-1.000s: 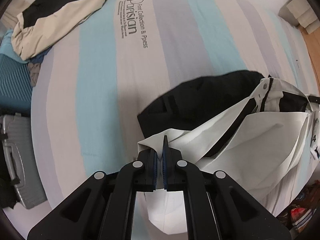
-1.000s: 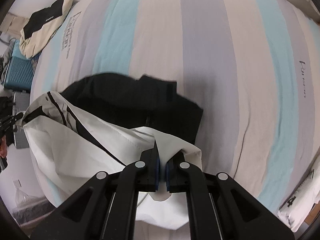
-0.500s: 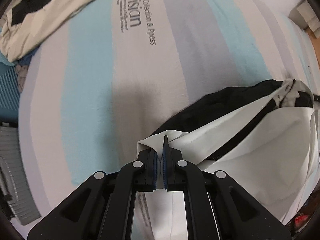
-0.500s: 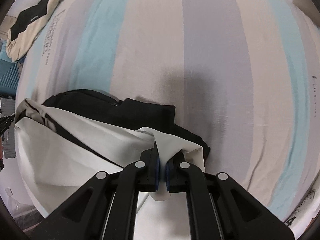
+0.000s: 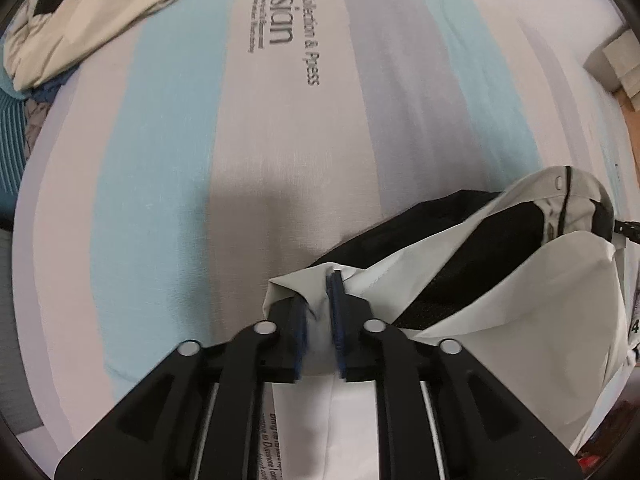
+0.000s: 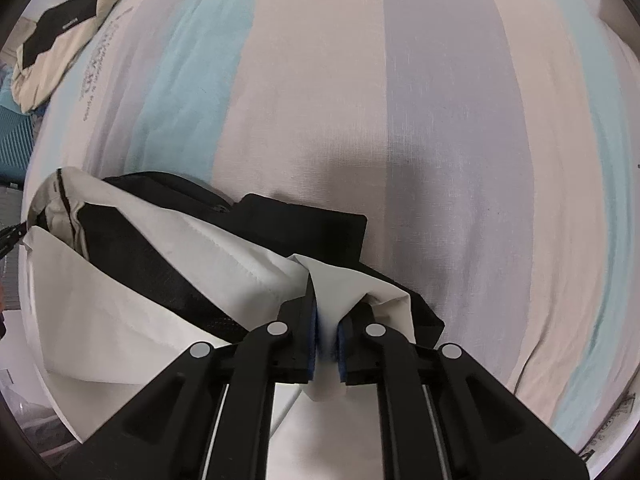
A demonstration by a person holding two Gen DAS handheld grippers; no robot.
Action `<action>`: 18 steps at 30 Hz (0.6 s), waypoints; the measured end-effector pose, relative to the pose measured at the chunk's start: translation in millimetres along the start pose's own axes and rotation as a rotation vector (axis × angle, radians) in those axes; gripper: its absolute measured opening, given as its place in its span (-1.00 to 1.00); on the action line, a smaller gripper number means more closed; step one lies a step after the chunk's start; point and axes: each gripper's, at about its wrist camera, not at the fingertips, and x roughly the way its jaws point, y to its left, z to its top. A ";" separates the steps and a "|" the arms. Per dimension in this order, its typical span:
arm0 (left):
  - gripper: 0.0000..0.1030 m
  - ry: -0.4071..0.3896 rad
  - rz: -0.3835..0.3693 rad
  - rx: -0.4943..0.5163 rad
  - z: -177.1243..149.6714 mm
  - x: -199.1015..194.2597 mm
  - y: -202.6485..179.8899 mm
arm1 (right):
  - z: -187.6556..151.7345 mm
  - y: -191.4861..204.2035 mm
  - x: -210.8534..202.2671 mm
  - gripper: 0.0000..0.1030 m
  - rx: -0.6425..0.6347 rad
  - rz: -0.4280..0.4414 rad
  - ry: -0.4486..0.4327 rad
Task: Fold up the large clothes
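Observation:
A large white and black jacket (image 5: 500, 280) lies bunched on the striped bedsheet (image 5: 200, 160). My left gripper (image 5: 322, 304) has its jaws slightly parted with a white fold of the jacket between them, low over the bed. In the right wrist view the same jacket (image 6: 168, 264) spreads to the left. My right gripper (image 6: 326, 312) also has its jaws slightly parted, with a white fold of the jacket between them.
A second cream and black garment (image 5: 80, 12) lies at the bed's far left corner; it also shows in the right wrist view (image 6: 56, 40). A blue ribbed item (image 5: 10, 136) sits beside the bed. Light boxes (image 5: 620, 64) stand at the far right.
Both grippers moved forward and down over the bed, carrying the jacket's edge over its black part. Both pairs of jaws have parted slightly around the fabric.

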 end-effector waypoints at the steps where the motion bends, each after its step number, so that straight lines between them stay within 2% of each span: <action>1: -0.22 -0.014 0.009 0.005 -0.5 -5.3 -1.9 | -2.0 0.3 -3.3 -0.80 -0.004 0.001 -0.011; 2: 0.18 -0.046 0.018 0.001 -0.9 -13.0 -2.7 | -3.9 0.3 -7.4 -0.77 -0.005 0.006 -0.024; 3: 0.30 -0.068 0.012 -0.009 -0.4 -19.3 -1.4 | -5.6 1.0 -10.7 -0.54 -0.005 0.021 -0.036; 7: 0.41 -0.117 0.007 -0.010 2.9 -39.0 -7.0 | -12.8 0.8 -28.6 0.04 0.011 0.120 -0.079; 9: 0.41 -0.125 0.001 0.014 1.3 -43.5 -18.5 | -14.6 0.1 -39.4 0.45 0.028 0.163 -0.107; 12: 0.41 -0.130 -0.009 0.059 -5.1 -47.7 -37.1 | -14.4 -9.5 -59.1 0.49 0.085 0.254 -0.143; 13: 0.41 -0.135 -0.014 0.070 -6.1 -48.7 -42.6 | -15.6 -10.6 -65.8 0.49 0.086 0.252 -0.154; 18: 0.44 -0.143 -0.063 0.087 -13.6 -51.1 -69.7 | -34.1 12.9 -91.0 0.49 -0.077 0.114 -0.208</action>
